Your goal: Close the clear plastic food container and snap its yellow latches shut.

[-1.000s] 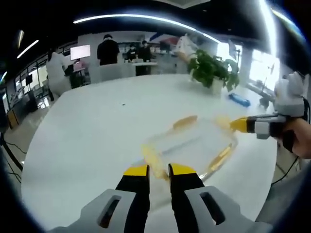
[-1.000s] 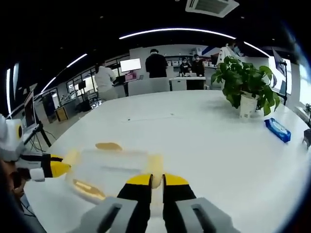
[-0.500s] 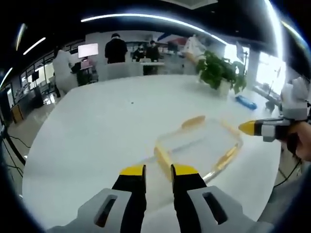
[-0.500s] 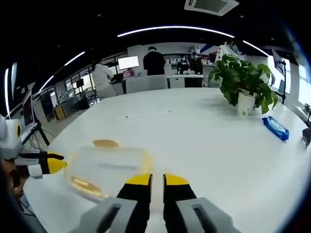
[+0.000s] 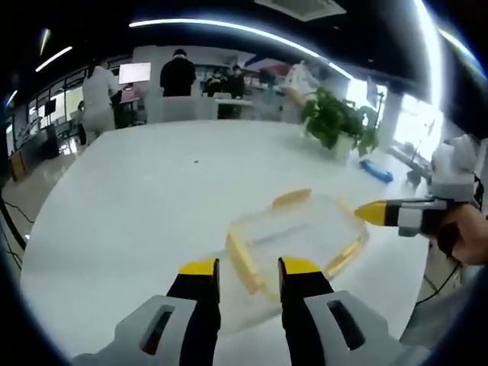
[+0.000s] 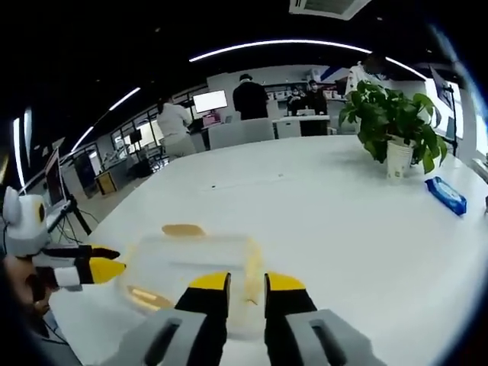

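Broad bare room is offered by the white round tabletop beyond the clear plastic food container with yellow latches. Toward the far right edge, passage is narrowed by a leafy green plant in a white pot and a flat blue packet.

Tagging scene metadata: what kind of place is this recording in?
Likely an open-plan office or lab. A large white table holds the clear container and a potted plant; behind it, people stand at desks near a lit monitor, under long ceiling light strips.
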